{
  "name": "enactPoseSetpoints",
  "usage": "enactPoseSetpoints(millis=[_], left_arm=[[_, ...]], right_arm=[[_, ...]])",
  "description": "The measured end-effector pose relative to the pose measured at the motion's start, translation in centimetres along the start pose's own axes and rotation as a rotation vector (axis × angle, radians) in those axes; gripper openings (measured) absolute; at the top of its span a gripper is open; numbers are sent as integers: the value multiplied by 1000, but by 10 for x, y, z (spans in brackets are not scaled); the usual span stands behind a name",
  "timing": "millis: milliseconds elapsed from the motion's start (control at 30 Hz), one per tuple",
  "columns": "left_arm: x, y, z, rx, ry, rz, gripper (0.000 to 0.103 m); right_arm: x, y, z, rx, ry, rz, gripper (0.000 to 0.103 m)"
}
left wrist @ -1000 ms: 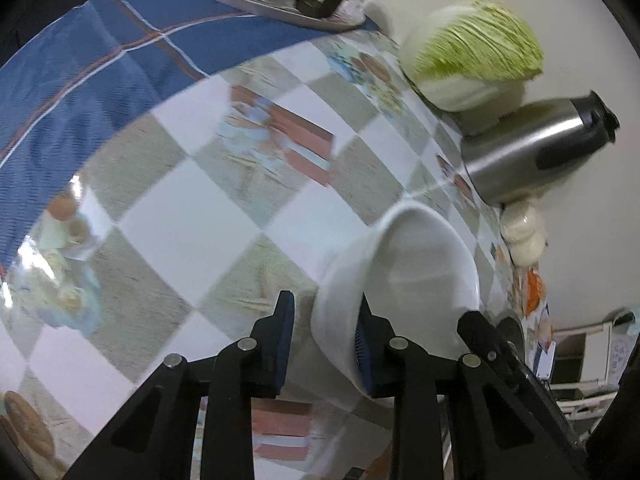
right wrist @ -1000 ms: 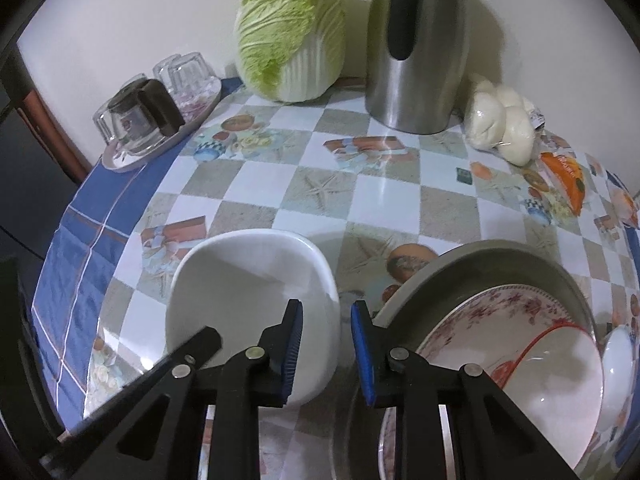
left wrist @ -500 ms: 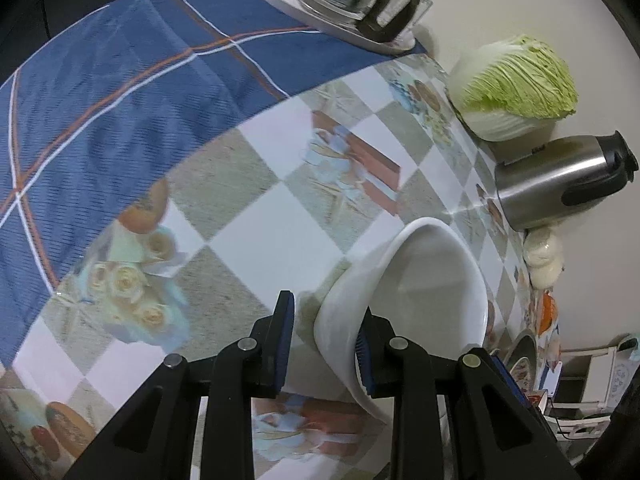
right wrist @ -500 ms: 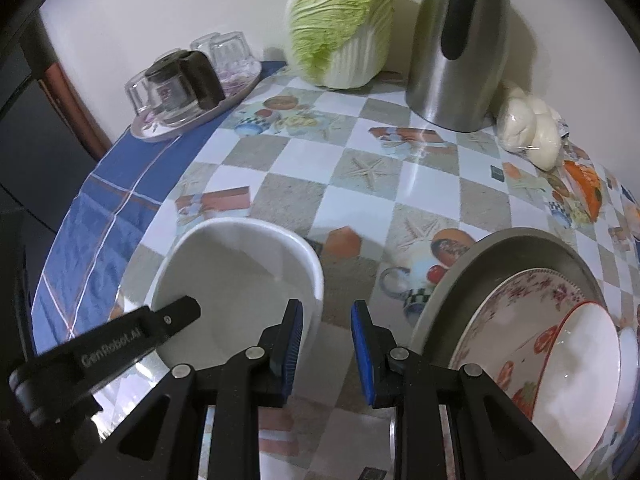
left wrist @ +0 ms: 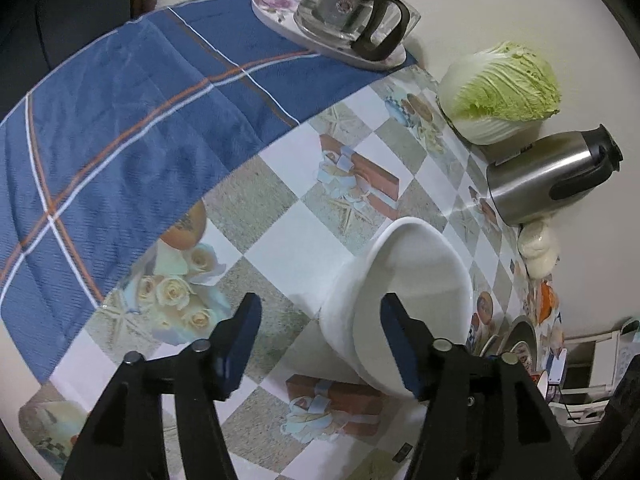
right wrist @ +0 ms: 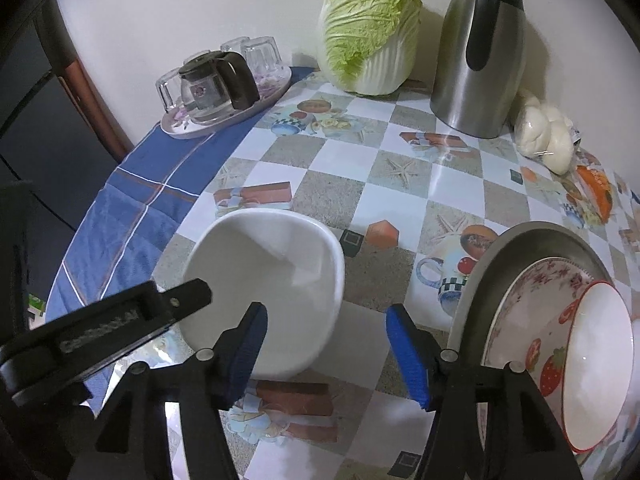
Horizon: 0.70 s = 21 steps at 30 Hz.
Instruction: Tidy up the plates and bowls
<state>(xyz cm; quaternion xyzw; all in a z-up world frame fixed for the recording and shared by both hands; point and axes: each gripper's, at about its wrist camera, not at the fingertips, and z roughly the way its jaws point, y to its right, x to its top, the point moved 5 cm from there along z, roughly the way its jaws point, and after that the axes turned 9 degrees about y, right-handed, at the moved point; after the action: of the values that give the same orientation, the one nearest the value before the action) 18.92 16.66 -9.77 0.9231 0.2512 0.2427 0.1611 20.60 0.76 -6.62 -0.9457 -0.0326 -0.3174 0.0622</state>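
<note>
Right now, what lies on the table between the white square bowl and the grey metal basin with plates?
In the right wrist view, only bare checkered tablecloth separates the white square bowl from the grey metal basin.

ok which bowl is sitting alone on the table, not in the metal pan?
The plain white bowl, standing on the checked tablecloth. The strawberry-print bowl lies inside the metal pan on a floral plate.

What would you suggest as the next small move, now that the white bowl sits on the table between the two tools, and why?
Probably draw both tools back clear. The white bowl rests on the table; the left tool and right tool are opening, their pads off the rim that each straddles. More dishes wait in the metal basin.
</note>
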Motion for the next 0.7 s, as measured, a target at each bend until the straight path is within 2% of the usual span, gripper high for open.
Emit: enactPoseSetpoints(millis=[67,333,500,700], left_arm=[[2,-3,-5,-4,12,-4,78],[7,-25,-15,56,31,-40,79],[9,-30,-19,91,48,-36,79],[6,-23,-11,56,21,-15,80]], right_arm=[[1,2,-2,-3,4,8,79],[1,12,-5,-32,-17,33,101],[0,19,-4,-24,-44,71,103],[1,23,-3,-28,-58,99,103]])
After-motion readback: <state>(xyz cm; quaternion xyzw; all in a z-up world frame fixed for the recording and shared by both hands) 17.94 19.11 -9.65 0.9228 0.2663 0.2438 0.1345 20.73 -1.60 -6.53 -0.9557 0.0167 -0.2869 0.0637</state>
